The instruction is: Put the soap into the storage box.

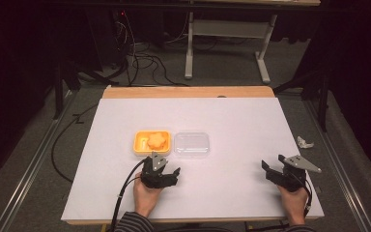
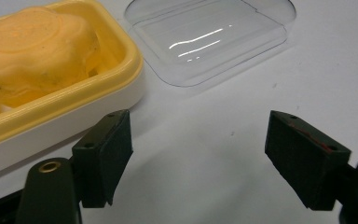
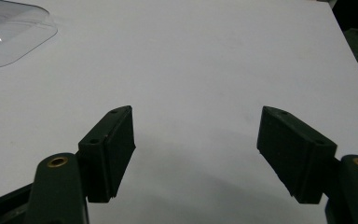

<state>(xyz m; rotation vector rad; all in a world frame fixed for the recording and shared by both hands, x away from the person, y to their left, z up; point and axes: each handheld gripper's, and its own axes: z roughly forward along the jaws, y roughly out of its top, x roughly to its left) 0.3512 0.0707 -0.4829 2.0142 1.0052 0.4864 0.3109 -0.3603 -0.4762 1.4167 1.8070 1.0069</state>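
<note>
A yellow soap dish (image 1: 140,143) (image 2: 121,70) sits near the middle of the white table, with an orange flower-shaped soap (image 1: 157,140) (image 2: 32,46) lying in it. Right beside it lies a clear plastic lid (image 1: 192,144) (image 2: 209,39) (image 3: 9,32), flat on the table. My left gripper (image 1: 166,171) (image 2: 200,154) rests just in front of the dish and lid, open, with nothing between its jaws. My right gripper (image 1: 274,169) (image 3: 196,149) is far off at the front right, open and empty over bare table.
The white table top (image 1: 232,121) has a wooden strip along its far edge. A crumpled white scrap (image 1: 304,142) lies on the floor off the right edge. Cables and a desk frame (image 1: 227,43) stand beyond the table.
</note>
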